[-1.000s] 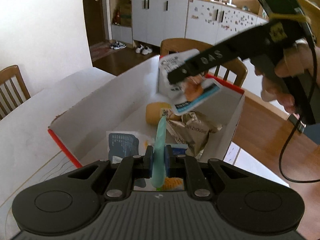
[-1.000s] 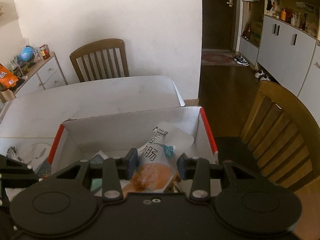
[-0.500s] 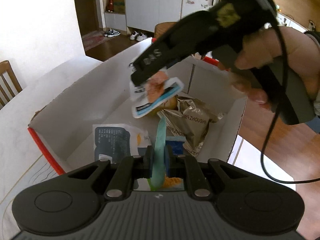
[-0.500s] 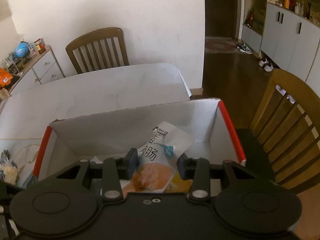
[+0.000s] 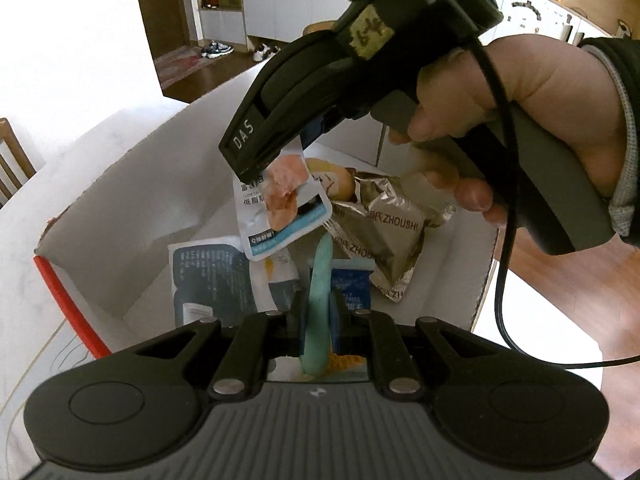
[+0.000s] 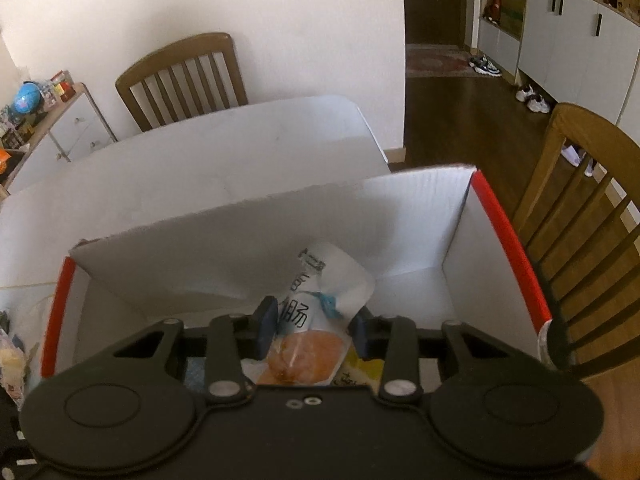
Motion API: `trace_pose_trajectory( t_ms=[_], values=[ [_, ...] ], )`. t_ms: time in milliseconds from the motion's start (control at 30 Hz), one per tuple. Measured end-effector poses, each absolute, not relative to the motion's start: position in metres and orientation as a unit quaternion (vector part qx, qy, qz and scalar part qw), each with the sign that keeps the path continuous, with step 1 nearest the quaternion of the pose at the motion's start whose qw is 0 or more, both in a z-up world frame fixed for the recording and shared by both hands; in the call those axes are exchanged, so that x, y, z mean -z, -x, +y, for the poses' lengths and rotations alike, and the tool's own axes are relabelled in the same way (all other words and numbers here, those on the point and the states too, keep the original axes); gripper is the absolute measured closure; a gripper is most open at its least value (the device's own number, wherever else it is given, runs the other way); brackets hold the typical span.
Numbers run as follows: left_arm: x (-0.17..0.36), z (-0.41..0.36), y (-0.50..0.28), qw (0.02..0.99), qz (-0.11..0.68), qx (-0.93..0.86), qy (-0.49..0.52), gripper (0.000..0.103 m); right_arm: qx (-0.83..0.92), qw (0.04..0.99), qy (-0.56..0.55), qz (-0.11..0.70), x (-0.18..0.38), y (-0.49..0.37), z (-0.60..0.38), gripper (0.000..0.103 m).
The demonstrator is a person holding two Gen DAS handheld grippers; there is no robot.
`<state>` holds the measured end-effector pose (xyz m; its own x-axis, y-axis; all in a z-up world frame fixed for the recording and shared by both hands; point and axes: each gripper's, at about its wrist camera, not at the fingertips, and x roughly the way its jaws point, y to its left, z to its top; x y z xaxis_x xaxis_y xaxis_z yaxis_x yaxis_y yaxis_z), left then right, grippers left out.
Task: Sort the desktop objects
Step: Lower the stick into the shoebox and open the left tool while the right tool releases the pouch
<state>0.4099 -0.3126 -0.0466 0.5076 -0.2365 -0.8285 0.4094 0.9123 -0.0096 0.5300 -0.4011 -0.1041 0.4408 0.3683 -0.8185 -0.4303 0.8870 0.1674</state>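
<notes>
Box (image 6: 248,240) nearer now; white table (image 6: 224,152), wooden chair (image 6: 184,76) behind.

A white corrugated cardboard box (image 5: 132,208), matt with red-taped edges, is sitting on a smooth, pale desk (image 6: 240,140). Inside the box, a crinkled silver foil packet (image 5: 384,240) is catching the light beside a glossy white plastic sachet (image 5: 280,204). Matt black plastic is forming both tools. Beyond the box, wooden chairs (image 6: 184,76) are showing a satin sheen.
</notes>
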Motion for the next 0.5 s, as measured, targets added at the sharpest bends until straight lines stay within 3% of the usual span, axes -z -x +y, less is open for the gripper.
trace_pose_trajectory(
  t_ms=[500],
  values=[
    [0.053,-0.297,-0.414,0.851,0.488,0.185,-0.068,0.093,-0.234,0.843,0.035,0.483,0.1,-0.533,-0.398,0.065]
  ],
)
